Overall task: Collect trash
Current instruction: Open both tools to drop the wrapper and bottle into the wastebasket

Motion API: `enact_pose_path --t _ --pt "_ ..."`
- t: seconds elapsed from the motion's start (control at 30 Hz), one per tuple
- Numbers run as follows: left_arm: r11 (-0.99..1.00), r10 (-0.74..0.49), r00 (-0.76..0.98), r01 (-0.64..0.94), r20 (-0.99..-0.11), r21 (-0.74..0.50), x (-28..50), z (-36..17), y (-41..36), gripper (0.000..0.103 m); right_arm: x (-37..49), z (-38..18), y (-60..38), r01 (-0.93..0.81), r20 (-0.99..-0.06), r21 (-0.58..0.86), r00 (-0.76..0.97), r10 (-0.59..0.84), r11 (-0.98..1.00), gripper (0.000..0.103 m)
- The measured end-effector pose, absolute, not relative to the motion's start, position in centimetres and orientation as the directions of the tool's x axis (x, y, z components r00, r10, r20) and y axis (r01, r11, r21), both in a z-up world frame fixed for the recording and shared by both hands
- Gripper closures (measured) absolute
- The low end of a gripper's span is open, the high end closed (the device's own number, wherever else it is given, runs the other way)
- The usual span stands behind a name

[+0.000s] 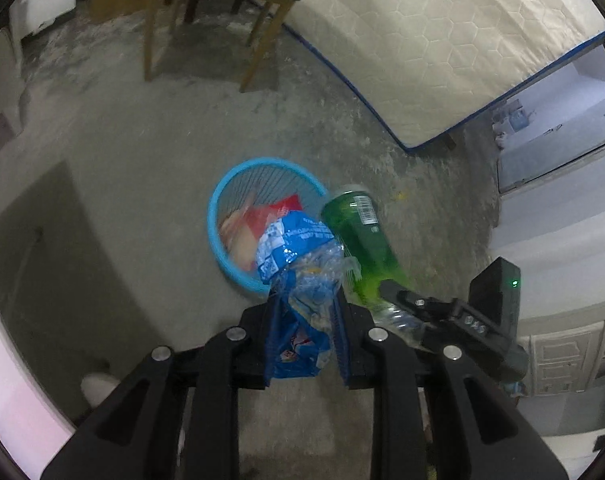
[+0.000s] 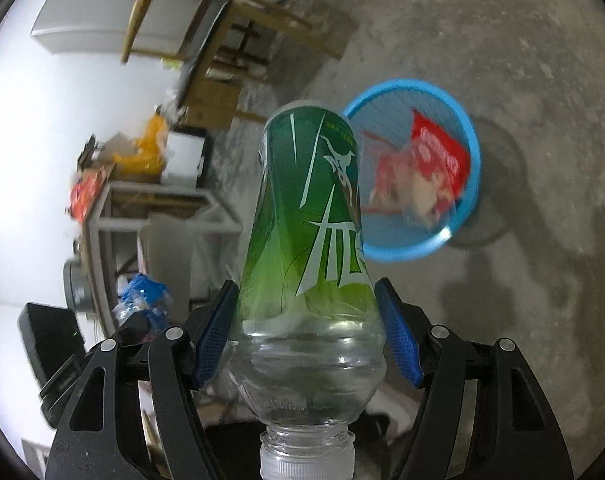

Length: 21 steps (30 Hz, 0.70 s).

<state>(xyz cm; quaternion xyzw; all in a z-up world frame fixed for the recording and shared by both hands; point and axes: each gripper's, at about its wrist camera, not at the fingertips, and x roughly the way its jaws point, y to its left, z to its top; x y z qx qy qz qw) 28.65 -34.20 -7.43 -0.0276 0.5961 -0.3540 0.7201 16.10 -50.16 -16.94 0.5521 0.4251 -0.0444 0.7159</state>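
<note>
My left gripper (image 1: pixel 302 300) is shut on a crumpled blue and clear plastic wrapper (image 1: pixel 298 264), held above the near rim of a round blue wire-mesh waste basket (image 1: pixel 218 216) on the concrete floor. The basket holds red and pale wrappers (image 1: pixel 262 216). My right gripper (image 2: pixel 306 312) is shut on a green-labelled clear plastic bottle (image 2: pixel 314 216), cap toward the camera. The bottle (image 1: pixel 358 236) and right gripper (image 1: pixel 406 300) show at the right of the left wrist view, just right of the basket. The basket (image 2: pixel 472 136) lies beyond the bottle in the right wrist view.
A wooden chair (image 1: pixel 222 12) stands on the floor beyond the basket, a quilted mattress (image 1: pixel 442 40) to its right. Light cabinets (image 1: pixel 562 220) are at the right. In the right wrist view a cluttered metal frame table (image 2: pixel 142 208) stands at the left.
</note>
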Motion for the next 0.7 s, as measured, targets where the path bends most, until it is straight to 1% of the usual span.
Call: enact_pose_path --t 0.03,0.1,0.17,0.23,0.33,0.57,0.7 --pt "0.740 -0.544 0.045 0.496 -0.838 -0.454 29.1 -7.7 -35.5 0.052 16.9 -17.5 -50.8 0.535 -0.652 0.757 0.649 0.391 0.376 0.035" --pt "0.754 -0.520 0.073 0.508 -0.851 -0.417 30.0 -8.3 -36.7 0.032 18.7 -19.5 -52.2 0.555 -0.670 0.740 0.655 0.349 0.380 0.026" --pt "0.774 -0.504 0.086 0.488 -0.859 -0.404 30.5 -8.8 -36.7 0.032 19.4 -20.8 -52.5 0.582 -0.700 0.711 0.639 0.319 0.395 0.025" --pt "0.775 -0.515 0.064 0.461 -0.855 -0.432 30.2 -9.1 -35.7 0.032 19.7 -22.6 -52.4 0.626 -0.740 0.671 0.597 0.309 0.397 0.025" --pt "0.784 -0.518 0.079 0.443 -0.852 -0.436 29.9 -8.2 -33.3 0.032 18.7 -23.9 -52.0 0.639 -0.750 0.661 0.583 0.314 0.393 0.025" --pt "0.795 -0.536 0.188 0.440 -0.823 -0.417 28.2 -3.7 -27.0 0.030 15.9 -23.1 -52.6 0.646 -0.751 0.658 0.601 0.274 0.387 0.025" --pt "0.793 -0.551 0.248 0.454 -0.797 -0.406 26.1 -1.1 -23.1 0.029 14.8 -20.6 -52.2 0.623 -0.748 0.655 0.618 0.244 0.428 0.025"
